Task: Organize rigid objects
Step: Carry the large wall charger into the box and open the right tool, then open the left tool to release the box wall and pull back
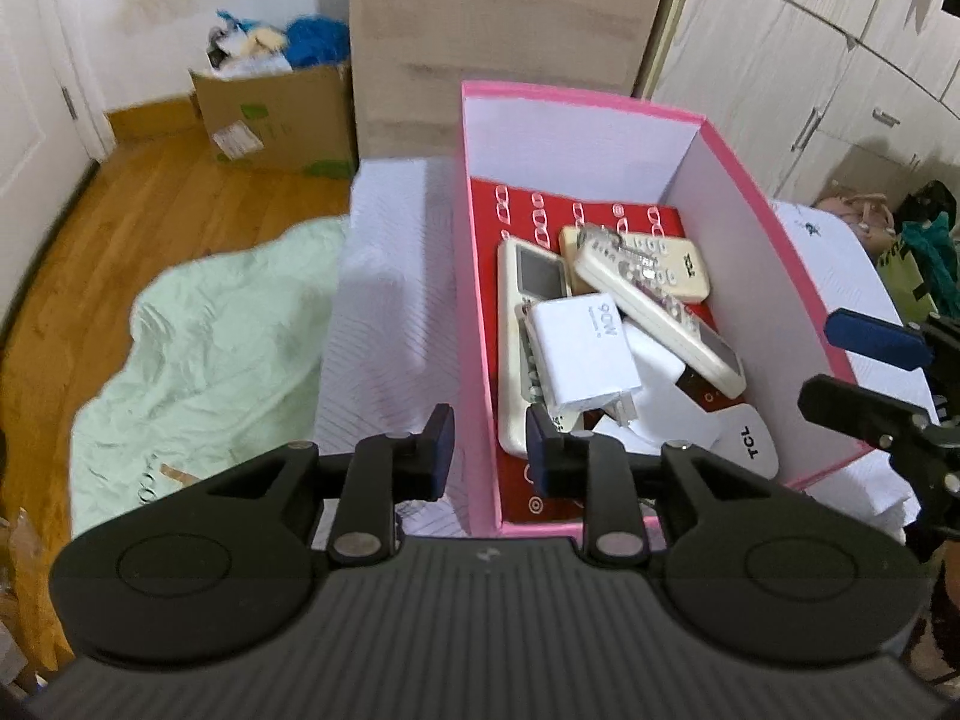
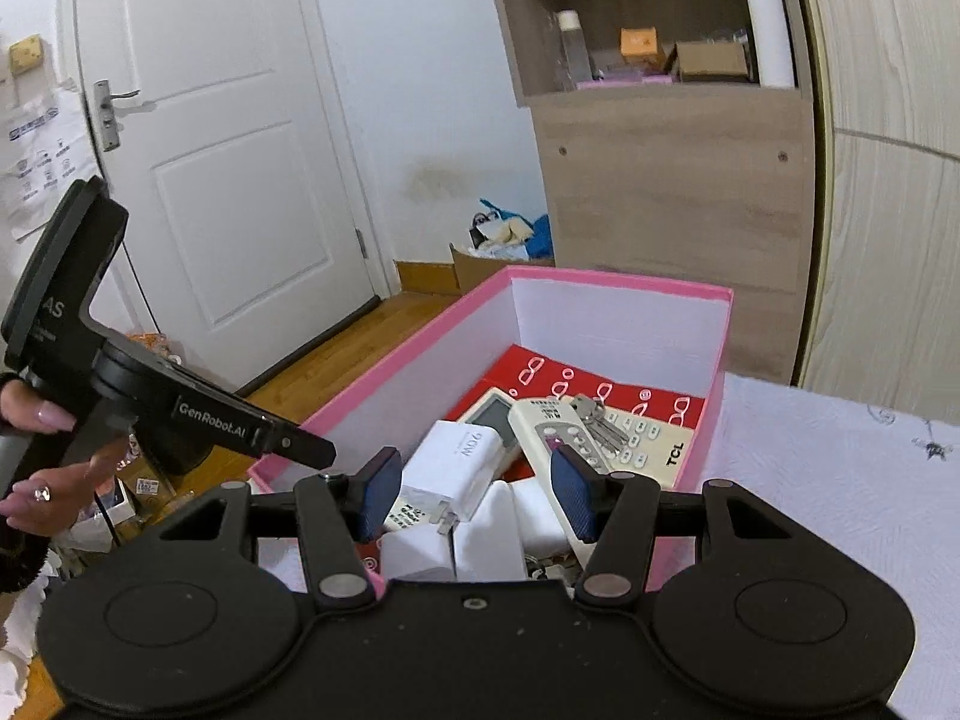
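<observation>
While the pink cardboard box (image 1: 798,300) with white inner walls is sitting on the white quilted bed cover (image 1: 384,324), it is holding several cream plastic remote controls (image 1: 654,306), a white rectangular charger block (image 1: 582,354) and a bunch of metal keys (image 2: 594,417). Near its front left corner, the left gripper (image 1: 489,450) is hanging with jaws narrowly parted, gripping nothing. Over the near edge, the right gripper (image 2: 474,495) is hovering about half open and empty. Beyond, a brown cardboard carton (image 1: 276,120) is standing on the wooden floor (image 1: 150,204).

Matt pink cardboard box (image 1: 480,312), plastic remotes (image 1: 654,306)
</observation>
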